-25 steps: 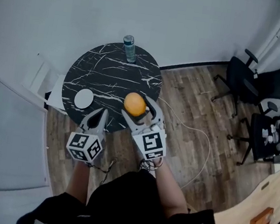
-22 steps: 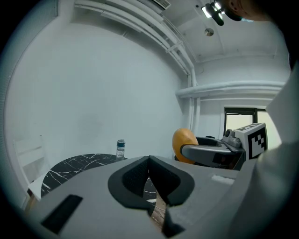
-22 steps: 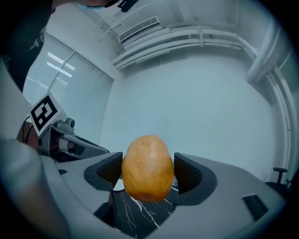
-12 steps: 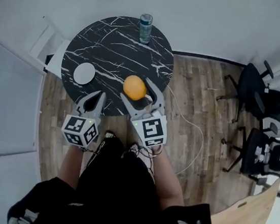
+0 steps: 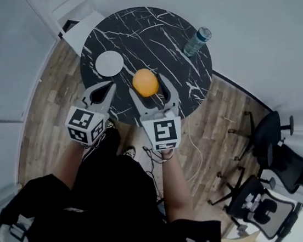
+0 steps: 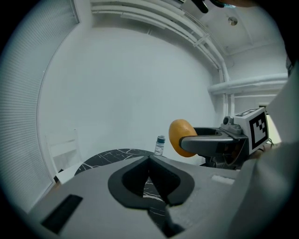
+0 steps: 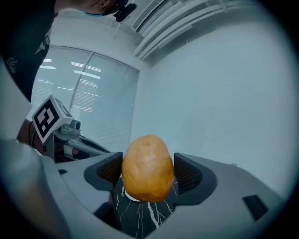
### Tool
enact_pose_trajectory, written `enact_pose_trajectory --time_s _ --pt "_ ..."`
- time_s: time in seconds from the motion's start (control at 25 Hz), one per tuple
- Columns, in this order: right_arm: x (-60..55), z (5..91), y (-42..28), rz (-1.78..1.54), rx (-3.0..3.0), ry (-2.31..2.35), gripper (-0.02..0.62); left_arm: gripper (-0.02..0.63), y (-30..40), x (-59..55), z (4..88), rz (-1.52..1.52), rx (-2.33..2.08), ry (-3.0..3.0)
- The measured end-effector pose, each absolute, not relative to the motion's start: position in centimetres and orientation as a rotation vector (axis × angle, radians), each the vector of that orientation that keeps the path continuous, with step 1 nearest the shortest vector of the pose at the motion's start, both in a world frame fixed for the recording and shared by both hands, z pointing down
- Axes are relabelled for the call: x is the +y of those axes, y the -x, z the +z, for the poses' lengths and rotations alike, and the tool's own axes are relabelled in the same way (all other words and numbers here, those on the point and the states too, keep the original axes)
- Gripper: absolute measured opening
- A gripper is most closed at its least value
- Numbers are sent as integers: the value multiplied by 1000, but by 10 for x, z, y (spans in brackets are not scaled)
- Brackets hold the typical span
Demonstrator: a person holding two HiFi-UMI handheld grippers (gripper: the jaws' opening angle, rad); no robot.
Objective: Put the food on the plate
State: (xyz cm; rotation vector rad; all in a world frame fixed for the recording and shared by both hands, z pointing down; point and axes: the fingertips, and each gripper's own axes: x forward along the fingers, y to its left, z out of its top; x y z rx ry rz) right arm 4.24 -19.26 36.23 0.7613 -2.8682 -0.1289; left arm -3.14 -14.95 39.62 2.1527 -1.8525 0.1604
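Orange-brown, firm-looking food (image 7: 147, 167) is sitting pinched across its widest middle by the right gripper (image 5: 147, 85), jaws spread only to its width. It is probably light, smooth and apt to roll. It is hovering above the marble table (image 5: 169, 31), right of the white plate (image 5: 109, 63). The left gripper (image 5: 108, 86) is hanging pressed together, empty.
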Motion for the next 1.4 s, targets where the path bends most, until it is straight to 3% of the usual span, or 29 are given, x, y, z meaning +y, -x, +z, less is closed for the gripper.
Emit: enact_pose_trajectory --time_s 0.64,1.4 --pt "-198 462 111 -96 -2690 -279 331 0 183 -111 508 98 -2001 -1726" --pt "-233 531 165 -87 -2429 -218 331 0 225 -160 606 123 -1823 -1733"
